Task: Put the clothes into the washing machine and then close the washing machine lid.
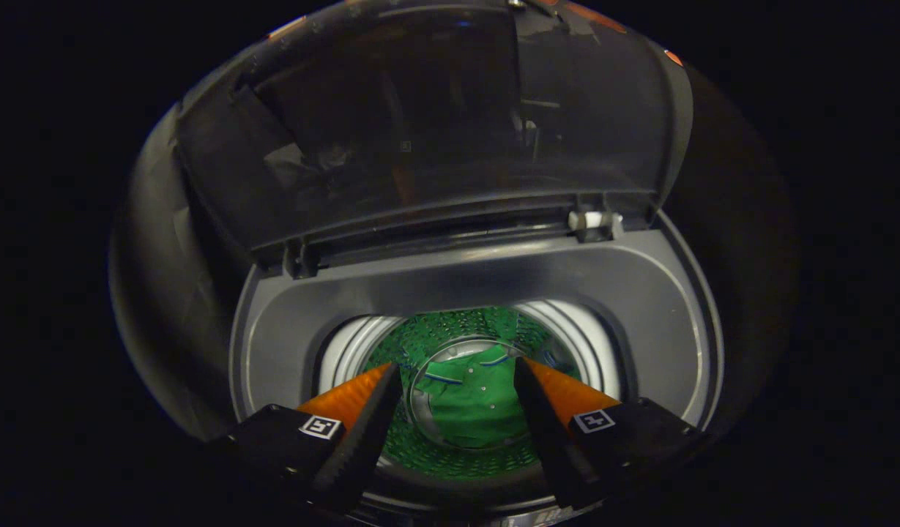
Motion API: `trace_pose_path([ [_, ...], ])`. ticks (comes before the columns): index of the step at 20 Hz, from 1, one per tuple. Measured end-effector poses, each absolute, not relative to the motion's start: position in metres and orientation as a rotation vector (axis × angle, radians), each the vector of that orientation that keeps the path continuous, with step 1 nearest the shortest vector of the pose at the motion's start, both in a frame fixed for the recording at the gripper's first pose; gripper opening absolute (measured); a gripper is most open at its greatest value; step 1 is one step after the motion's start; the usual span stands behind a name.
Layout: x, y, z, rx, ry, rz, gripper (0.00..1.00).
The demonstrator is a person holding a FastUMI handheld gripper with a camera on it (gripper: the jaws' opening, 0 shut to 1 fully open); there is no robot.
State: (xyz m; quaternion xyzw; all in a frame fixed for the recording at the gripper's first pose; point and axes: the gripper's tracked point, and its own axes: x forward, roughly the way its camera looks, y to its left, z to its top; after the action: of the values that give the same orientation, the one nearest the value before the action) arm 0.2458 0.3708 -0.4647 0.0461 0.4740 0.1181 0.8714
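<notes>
Gaping fingers [457,373] above green garment [471,402]

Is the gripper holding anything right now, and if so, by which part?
Nothing. The gripper is open above the drum; the green garment lies at the bottom, beyond the fingers.

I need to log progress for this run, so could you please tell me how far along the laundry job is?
Done: a green garment lies at the bottom of the washing machine drum. In hand: nothing; the gripper is poised over the opening with its fingers spread apart and empty, the garment showing between them. Left: the dark see-through lid stands raised on its hinge beyond the fingers and needs closing.
</notes>
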Motion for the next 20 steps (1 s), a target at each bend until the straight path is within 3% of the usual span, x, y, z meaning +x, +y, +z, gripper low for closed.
trace_pose_path([
  [7, 0.256, 0.357, -0.326, 0.079, 0.764, 0.283, 0.99],
  [14, 0.315, 0.365, -0.190, 0.082, 0.553, 0.313, 0.99],
  [20, 0.373, 0.377, -0.153, 0.067, 0.474, 0.312, 0.98],
])
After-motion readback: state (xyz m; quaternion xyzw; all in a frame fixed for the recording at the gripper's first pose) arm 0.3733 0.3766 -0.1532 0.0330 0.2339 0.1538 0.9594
